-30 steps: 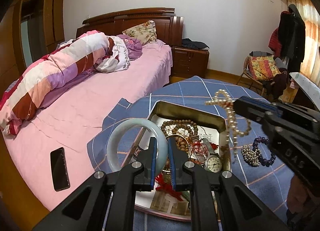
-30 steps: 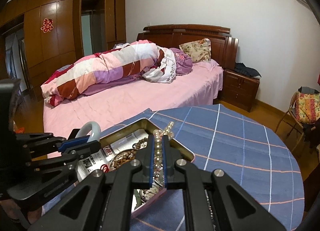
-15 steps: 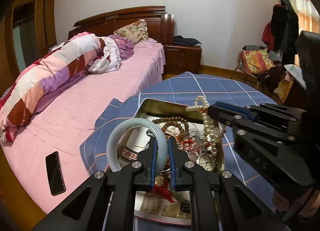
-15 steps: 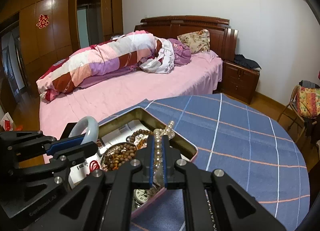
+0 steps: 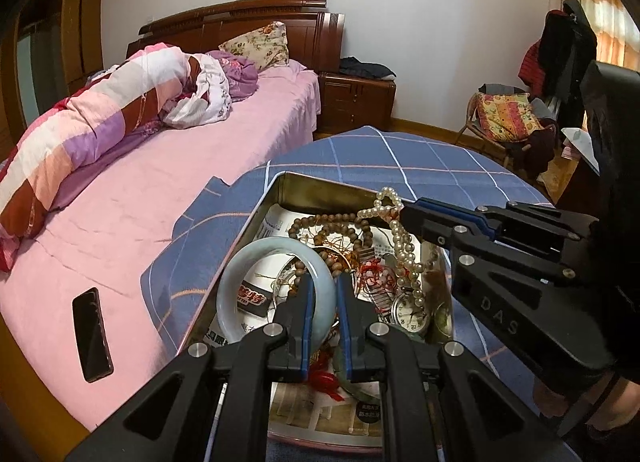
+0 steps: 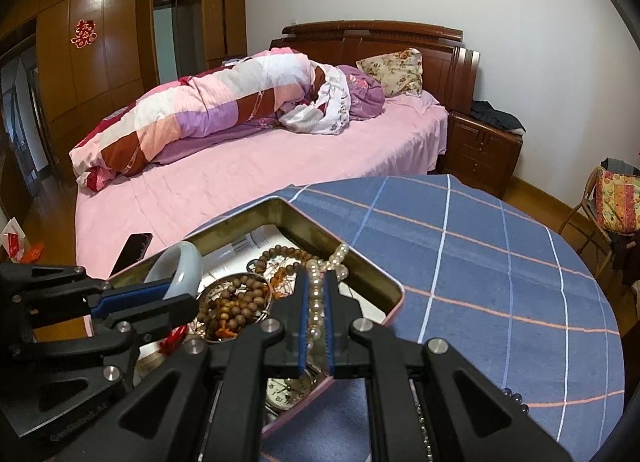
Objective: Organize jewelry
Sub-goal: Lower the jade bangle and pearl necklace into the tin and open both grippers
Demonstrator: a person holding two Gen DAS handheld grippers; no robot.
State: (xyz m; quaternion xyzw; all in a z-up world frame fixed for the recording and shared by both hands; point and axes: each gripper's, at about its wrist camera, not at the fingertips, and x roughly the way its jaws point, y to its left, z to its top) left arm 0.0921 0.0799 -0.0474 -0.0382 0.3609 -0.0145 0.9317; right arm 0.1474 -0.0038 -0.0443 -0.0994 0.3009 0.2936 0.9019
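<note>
Left gripper [image 5: 322, 290]: closed on the rim of the pale bangle [image 5: 240, 274], held on edge over the near left part of the tin [image 5: 316, 188].
Right gripper [image 6: 315, 294]: clamped tight on the pearl necklace [image 6: 320, 274], whose top loop stands above the fingertips and whose lower strand trails into the tin.
Tin: open, on the blue checked desk [image 6: 480, 262], lined with printed paper.
Already inside: wooden beads [image 5: 332, 226], a pocket watch [image 5: 410, 314], red cord and small tangled pieces.
Outside the tin: a few dark beads at the desk's right edge in the right wrist view; what they belong to is too small to tell.
Progress: well along, by my reading; most pieces lie in the tin and both held ones hang over it.
Left to do: likely lower and let go of the bangle and the necklace, then collect any stray beads.
Caution: the necklace may snag the wooden beads as it settles.
Phone [image 5: 91, 336]: on the pink bed, apart from the task.
</note>
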